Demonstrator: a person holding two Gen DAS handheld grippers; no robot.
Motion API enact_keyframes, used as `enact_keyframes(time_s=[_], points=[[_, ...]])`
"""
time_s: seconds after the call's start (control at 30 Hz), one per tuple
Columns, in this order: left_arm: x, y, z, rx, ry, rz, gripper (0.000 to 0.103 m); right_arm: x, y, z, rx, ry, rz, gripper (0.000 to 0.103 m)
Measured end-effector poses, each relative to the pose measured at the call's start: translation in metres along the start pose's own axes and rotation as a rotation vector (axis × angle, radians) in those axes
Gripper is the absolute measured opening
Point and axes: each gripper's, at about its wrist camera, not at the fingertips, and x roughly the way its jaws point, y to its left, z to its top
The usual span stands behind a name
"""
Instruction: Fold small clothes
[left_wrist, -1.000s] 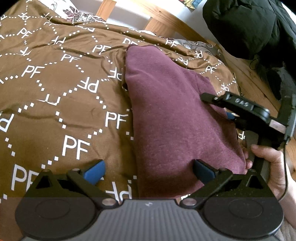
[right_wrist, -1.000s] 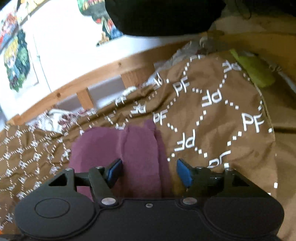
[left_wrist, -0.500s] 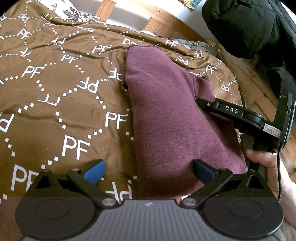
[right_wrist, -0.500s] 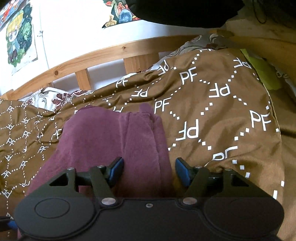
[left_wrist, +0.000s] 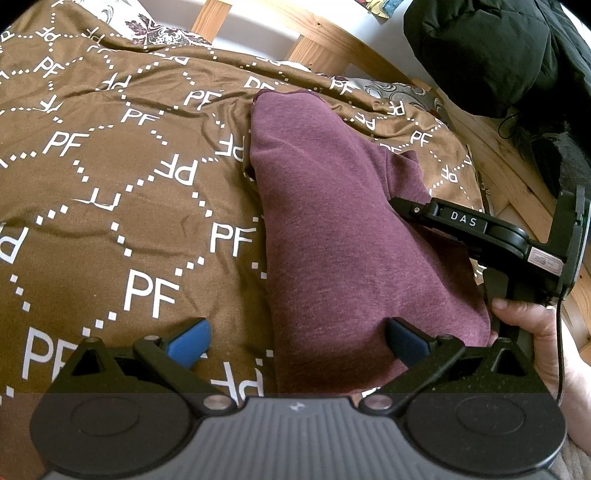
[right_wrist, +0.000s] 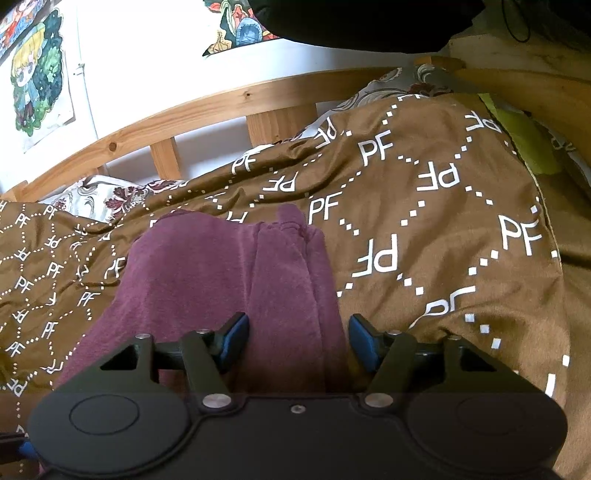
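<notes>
A maroon garment (left_wrist: 332, 229) lies folded lengthwise on the brown blanket (left_wrist: 110, 221). My left gripper (left_wrist: 295, 343) is open at its near end; the garment's left edge lies between the pads and neither presses it. In the left wrist view my right gripper (left_wrist: 397, 203) reaches in over the garment's right side, held by a hand (left_wrist: 528, 328). In the right wrist view the right gripper (right_wrist: 298, 341) straddles the garment's (right_wrist: 229, 266) folded right strip. Its jaws are closing, with cloth between them and no clear squeeze.
The blanket (right_wrist: 443, 221) with white PF letters covers a bed with a wooden rail (right_wrist: 221, 107) at the far side. A black jacket (left_wrist: 498, 55) hangs at the upper right. A green cloth (right_wrist: 524, 140) lies at the blanket's far right edge.
The right gripper's jaws have narrowed around the garment's right strip, and it has rolled slightly. The left gripper and the garment have stayed put.
</notes>
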Motion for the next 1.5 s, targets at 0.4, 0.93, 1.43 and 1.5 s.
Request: enact_keyframes(time_s=[0.4,0.93,1.43,1.5], points=[[0.0,-0.001,0.0,0.001,0.0,0.001,0.103,0.0,0.0,-0.001,0.015,0.01,0.018,0.051],[-0.012,0.019,0.017,-0.144,0.013,-0.21,0.102,0.0,-0.001,-0.001,0.03,0.012,0.019,0.052],[0.003,0.037,0.025,-0.274,0.129,-0.246,0.072,0.0,-0.002,-0.003,0.079,0.024,0.05,0.054],[0.003,0.033,0.027,-0.259,0.134,-0.226,0.067,0.0,-0.001,-0.003,0.08,0.03,0.049,0.048]])
